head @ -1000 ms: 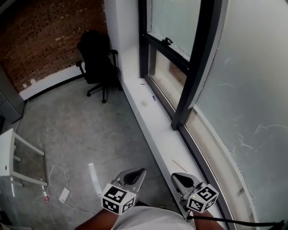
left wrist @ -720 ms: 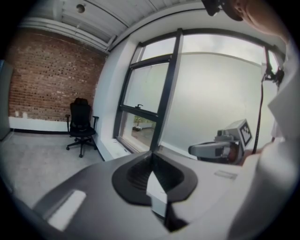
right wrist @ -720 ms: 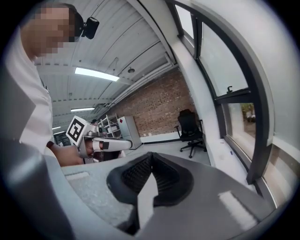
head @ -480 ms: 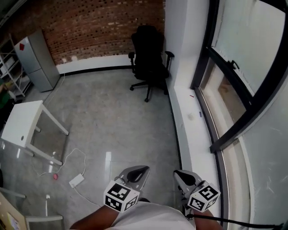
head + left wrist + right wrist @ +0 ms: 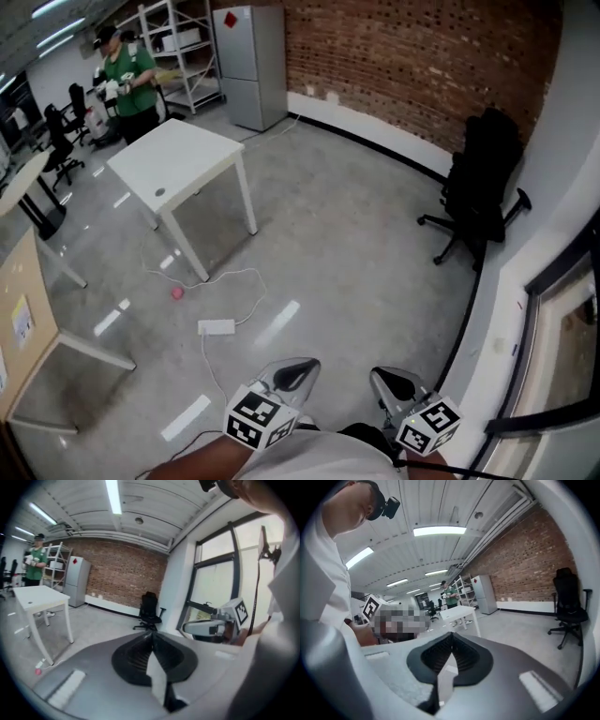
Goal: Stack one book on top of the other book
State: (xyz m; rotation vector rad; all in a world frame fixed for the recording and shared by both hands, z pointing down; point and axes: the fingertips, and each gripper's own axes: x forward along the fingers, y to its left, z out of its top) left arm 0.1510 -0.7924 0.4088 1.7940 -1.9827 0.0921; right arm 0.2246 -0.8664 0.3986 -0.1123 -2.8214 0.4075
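Note:
No book shows in any view. In the head view my left gripper [image 5: 298,365] and right gripper [image 5: 384,378] are held side by side close to my body, over the grey floor. Both are shut, with nothing between the jaws. The left gripper view shows my left gripper [image 5: 152,634] with its tips together, aimed at the brick wall and the window. The right gripper view shows my right gripper [image 5: 452,636] shut as well, aimed across the room at a white table [image 5: 458,612].
A white table [image 5: 178,155] stands ahead on the left, and a wooden table [image 5: 19,309] at the left edge. A power strip [image 5: 217,327] with its cable lies on the floor. A black office chair [image 5: 483,187] stands by the window sill [image 5: 497,347]. A person in green [image 5: 127,80] is far back.
The head view has swung left, from the window and sill to the open room with the tables. Both grippers stay shut and low in front of my body.

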